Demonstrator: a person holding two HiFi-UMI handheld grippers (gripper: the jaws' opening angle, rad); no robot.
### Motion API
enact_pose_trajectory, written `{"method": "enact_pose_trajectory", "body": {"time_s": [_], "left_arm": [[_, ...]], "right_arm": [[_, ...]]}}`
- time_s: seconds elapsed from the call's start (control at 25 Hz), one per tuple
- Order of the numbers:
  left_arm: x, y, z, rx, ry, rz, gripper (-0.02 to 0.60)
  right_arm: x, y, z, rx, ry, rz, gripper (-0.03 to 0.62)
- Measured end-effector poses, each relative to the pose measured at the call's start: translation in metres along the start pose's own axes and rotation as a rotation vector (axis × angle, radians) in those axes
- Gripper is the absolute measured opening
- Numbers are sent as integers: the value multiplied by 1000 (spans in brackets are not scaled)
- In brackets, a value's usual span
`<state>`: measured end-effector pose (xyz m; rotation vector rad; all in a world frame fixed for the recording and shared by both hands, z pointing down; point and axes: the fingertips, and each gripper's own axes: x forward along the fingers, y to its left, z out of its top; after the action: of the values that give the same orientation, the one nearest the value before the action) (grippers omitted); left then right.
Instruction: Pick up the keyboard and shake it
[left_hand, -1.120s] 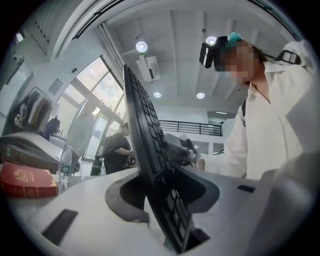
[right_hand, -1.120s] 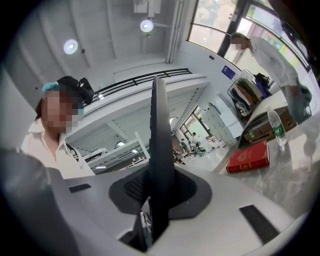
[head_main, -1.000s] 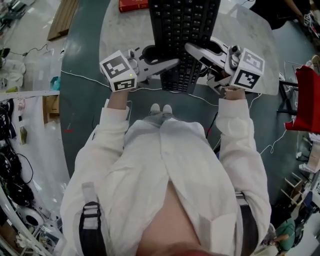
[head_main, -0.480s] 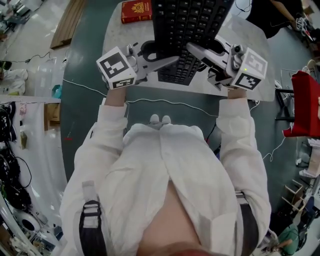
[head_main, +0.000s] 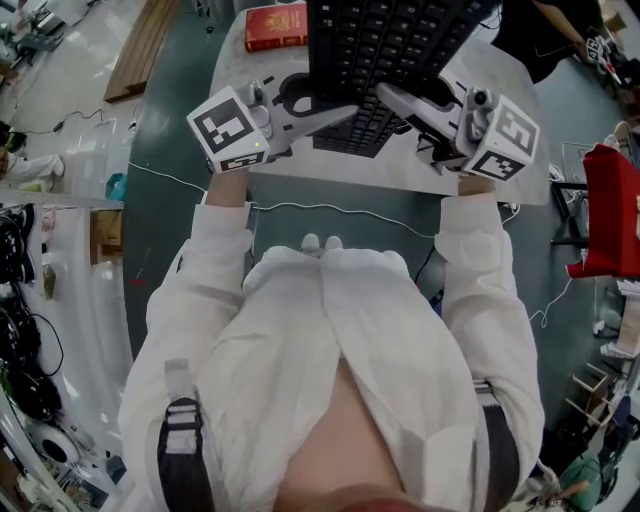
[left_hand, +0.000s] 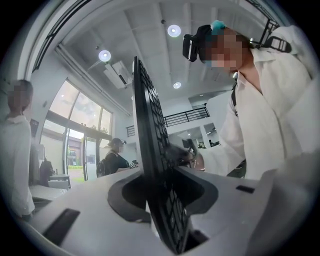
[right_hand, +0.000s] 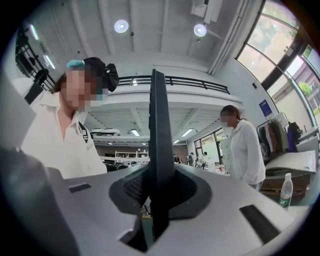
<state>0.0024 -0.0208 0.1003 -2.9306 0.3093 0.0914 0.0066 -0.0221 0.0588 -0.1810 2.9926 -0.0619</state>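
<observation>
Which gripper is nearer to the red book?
The left gripper, whose fingers have just been closing on the keyboard: the red book lies just beyond it; the right gripper holds the opposite edge.

Keyboard (head_main: 390, 50): black, many rows of keys
Pose: keys up, long axis pointing away from the person
Place: lifted above the desk (head_main: 340, 172)

Overhead plus two close-ups (keyboard (head_main: 385, 60) shared)
</observation>
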Motion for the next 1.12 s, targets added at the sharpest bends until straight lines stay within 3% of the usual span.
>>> {"method": "enact_pose_trajectory", "body": {"time_s": [0.32, 1.12], "left_arm": [[0, -4, 2, 16, -15, 12, 123], [0, -2, -3, 23, -6, 20, 120]], "right_arm": [[-1, 7, 0, -61, 4, 21, 98], [-1, 5, -5, -79, 8, 30, 98]]}}
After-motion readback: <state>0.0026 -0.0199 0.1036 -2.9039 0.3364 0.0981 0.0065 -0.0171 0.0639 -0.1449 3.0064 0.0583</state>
